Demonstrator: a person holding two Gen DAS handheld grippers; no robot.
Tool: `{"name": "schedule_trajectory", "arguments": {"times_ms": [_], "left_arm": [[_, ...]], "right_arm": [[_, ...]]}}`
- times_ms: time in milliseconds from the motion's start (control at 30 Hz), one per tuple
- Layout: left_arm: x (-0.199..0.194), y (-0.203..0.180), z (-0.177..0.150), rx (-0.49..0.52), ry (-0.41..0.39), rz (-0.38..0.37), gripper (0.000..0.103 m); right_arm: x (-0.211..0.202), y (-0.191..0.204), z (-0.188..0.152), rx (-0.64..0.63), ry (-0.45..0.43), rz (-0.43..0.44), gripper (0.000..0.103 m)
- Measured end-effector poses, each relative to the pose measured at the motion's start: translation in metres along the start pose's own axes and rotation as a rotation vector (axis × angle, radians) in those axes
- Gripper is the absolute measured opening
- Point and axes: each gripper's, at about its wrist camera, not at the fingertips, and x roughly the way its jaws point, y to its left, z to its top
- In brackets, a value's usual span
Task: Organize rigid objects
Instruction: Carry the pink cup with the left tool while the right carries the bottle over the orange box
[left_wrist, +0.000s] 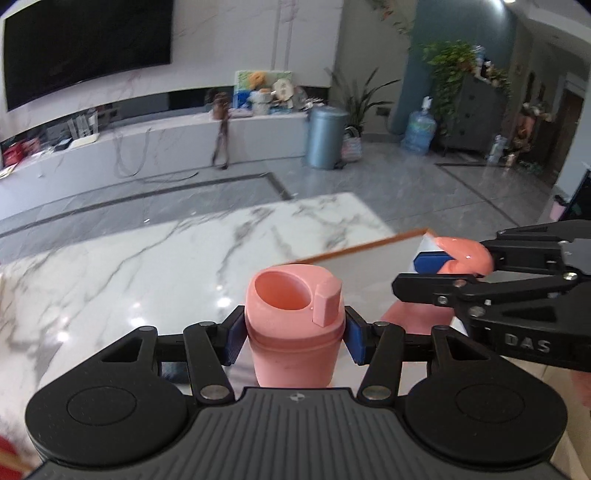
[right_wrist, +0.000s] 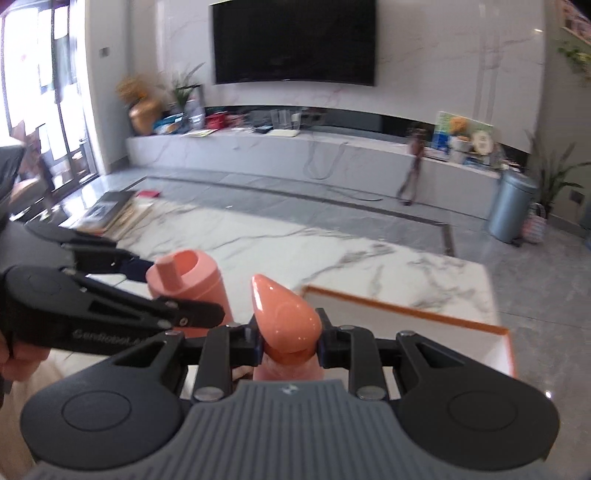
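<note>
Clamping on a pink bottle (left_wrist: 295, 325), the left tool (left_wrist: 295, 332) has its blue pads (left_wrist: 233, 341) pressed against both sides of the bottle just under the cap. The bottle stands upright between the fingers, mouth open at the top, with a small flip spout on the rim. Right of this tool, at about the same height, the right tool (right_wrist: 290, 345) is closed on the narrow neck of a glossy salmon-coloured teardrop-shaped piece (right_wrist: 286, 314), rounded tip pointing up and away from the camera. Both things are held clear of the white marble surface (left_wrist: 155, 266). Beneath and ahead of the right tool lies a white tray with an orange rim (right_wrist: 406, 310), resting on the surface. From the right wrist view, the bottle sits just left of the teardrop piece, not touching it.
</note>
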Motion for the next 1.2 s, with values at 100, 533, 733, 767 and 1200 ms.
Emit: {"name": "schedule_trajectory", "arguments": {"times_ms": [100, 533, 733, 767, 1200], "left_arm": [[0.017, -0.015, 0.009, 0.045, -0.009, -0.045, 0.062], [0.114, -0.052, 0.006, 0.269, 0.044, -0.133, 0.062], [0.129, -0.053, 0.000, 0.380, 0.058, -0.127, 0.062], [0.132, -0.053, -0.001, 0.402, 0.060, -0.132, 0.062], [0.162, -0.059, -0.022, 0.590, 0.081, -0.114, 0.062]], "right_arm": [[0.007, -0.023, 0.000, 0.034, 0.023, -0.054, 0.025], [0.069, -0.087, -0.031, 0.171, 0.197, -0.151, 0.025], [0.094, -0.098, -0.035, 0.200, 0.234, -0.137, 0.025], [0.098, -0.100, -0.034, 0.204, 0.237, -0.138, 0.025], [0.128, -0.108, -0.035, 0.248, 0.275, -0.109, 0.026]]}}
